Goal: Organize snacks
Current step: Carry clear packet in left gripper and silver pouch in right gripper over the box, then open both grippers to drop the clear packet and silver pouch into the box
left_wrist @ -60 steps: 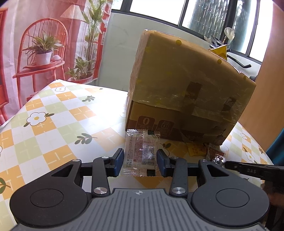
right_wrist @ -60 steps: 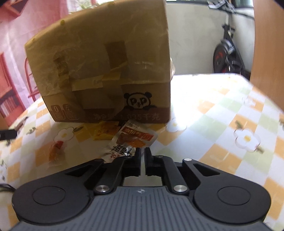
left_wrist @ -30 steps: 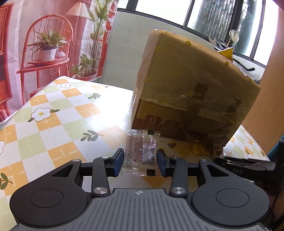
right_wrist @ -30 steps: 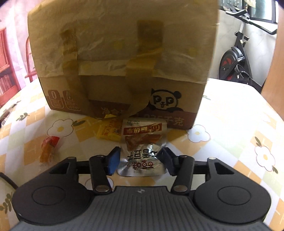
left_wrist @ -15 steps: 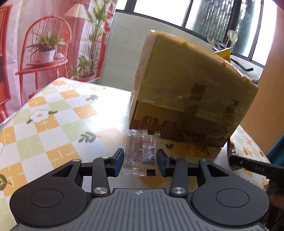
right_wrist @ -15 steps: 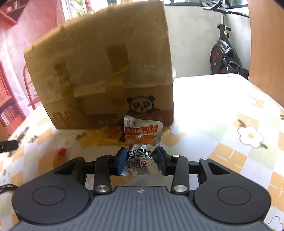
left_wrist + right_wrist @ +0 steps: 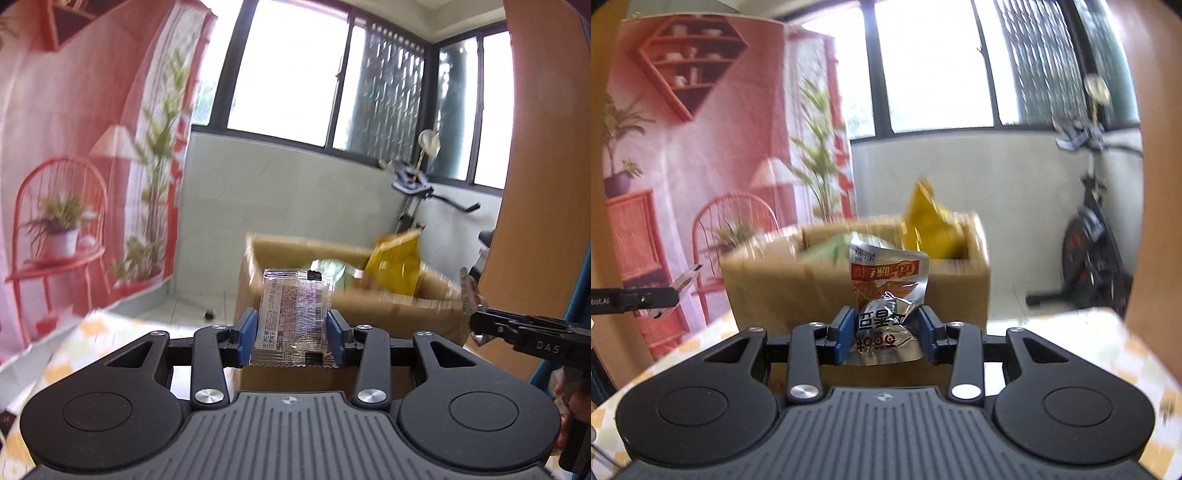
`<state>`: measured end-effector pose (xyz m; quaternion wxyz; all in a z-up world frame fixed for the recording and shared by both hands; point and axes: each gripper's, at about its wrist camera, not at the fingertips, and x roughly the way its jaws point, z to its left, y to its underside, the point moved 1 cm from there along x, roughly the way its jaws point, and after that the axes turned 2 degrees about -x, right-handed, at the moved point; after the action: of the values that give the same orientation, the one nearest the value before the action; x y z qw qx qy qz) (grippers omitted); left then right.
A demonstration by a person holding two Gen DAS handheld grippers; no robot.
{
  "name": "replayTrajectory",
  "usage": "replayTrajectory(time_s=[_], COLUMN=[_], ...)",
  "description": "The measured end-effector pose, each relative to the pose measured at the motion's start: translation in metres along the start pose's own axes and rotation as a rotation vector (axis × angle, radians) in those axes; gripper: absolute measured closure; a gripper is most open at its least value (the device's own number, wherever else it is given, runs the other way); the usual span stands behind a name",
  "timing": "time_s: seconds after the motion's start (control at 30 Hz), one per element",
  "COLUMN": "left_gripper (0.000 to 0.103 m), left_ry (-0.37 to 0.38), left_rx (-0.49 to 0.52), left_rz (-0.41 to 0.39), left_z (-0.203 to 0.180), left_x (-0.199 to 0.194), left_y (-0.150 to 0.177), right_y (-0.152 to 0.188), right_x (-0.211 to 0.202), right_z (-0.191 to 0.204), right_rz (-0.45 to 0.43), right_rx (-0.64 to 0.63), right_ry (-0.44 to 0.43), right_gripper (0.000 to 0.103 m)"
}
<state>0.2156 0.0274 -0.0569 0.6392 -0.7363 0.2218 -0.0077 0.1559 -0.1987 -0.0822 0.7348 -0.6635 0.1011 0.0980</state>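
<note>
The left tool [image 7: 291,334] is clamped on a clear snack packet [image 7: 293,317] printed with small text; the right tool [image 7: 885,334] grips a crumpled silver pouch [image 7: 886,299] with an orange label. Both snacks hang in front of the open cardboard box [image 7: 775,284], where a yellow bag [image 7: 929,225] pokes out.

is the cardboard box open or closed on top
Open. The cardboard box has no flaps across its top: a yellow bag sticks up out of it, with something green beside it.
</note>
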Motion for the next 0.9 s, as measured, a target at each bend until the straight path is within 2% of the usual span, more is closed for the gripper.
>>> replayTrajectory(time_s=[0.17, 0.3, 0.4, 0.53, 0.67, 0.73, 0.77, 0.9], left_gripper=[0.06, 0.06, 0.06, 0.06, 0.057, 0.052, 0.048, 0.047], left_ry=[0.025, 0.026, 0.017, -0.019, -0.017, -0.019, -0.026, -0.034], left_rx=[0.014, 0.014, 0.006, 0.053, 0.105, 0.103, 0.1, 0.113], left_rz=[-0.003, 0.016, 0.047, 0.08, 0.112, 0.129, 0.133, 0.128], left_z=[-0.01, -0.013, -0.01, -0.013, -0.014, -0.012, -0.01, -0.005], left_x=[0.037, 0.073, 0.1, 0.13, 0.146, 0.149, 0.146, 0.136], left_y=[-0.034, -0.058, -0.069, -0.072, -0.068, -0.065, -0.064, -0.061], right_y=[-0.037, -0.056, -0.066, -0.07, -0.064, -0.062, -0.061, -0.056], right_x=[0.023, 0.051, 0.078, 0.107, 0.12, 0.124, 0.126, 0.122], right_z=[0.001, 0.001, -0.005, -0.02, -0.027, -0.028, -0.028, -0.024], right_rz=[-0.033, -0.029, 0.008, 0.063, 0.103, 0.115, 0.123, 0.13], right_rx=[-0.029, -0.07, -0.04, 0.015, 0.021, 0.019, 0.02, 0.004], right_ry=[-0.022, -0.005, 0.012, 0.036, 0.046, 0.054, 0.057, 0.072], right_gripper=[0.063, 0.063, 0.063, 0.063, 0.061, 0.056, 0.055, 0.048])
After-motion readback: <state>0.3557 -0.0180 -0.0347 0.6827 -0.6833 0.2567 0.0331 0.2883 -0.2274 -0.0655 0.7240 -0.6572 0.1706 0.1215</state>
